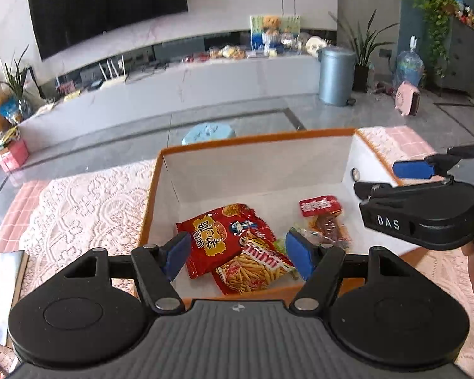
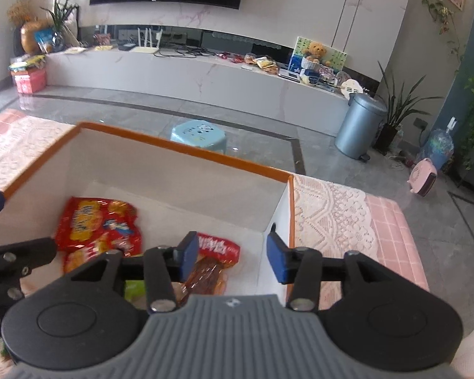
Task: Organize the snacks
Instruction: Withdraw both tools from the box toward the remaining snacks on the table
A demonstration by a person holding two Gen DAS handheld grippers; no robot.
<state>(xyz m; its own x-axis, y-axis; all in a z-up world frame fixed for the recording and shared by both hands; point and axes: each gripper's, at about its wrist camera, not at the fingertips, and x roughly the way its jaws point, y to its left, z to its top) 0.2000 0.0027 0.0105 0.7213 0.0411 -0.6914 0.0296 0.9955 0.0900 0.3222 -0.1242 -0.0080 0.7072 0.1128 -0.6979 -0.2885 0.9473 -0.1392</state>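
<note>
Over the orange-rimmed box [image 1: 303, 133], which sits on a lace cloth [image 1: 88, 195], the left gripper [image 1: 238, 254] hangs with its blue pads spread wide and nothing between them. Inside on the white floor lie a red snack bag [image 1: 219, 233] at the box's 9 o'clock, a fries packet [image 1: 256, 267] touching it toward 6 o'clock, and a dried-meat pack [image 1: 327, 218] at 3 o'clock. The right gripper [image 2: 230, 257] hovers above that meat pack [image 2: 213, 262], jaws apart, gripping nothing, pads clear of the packet
</note>
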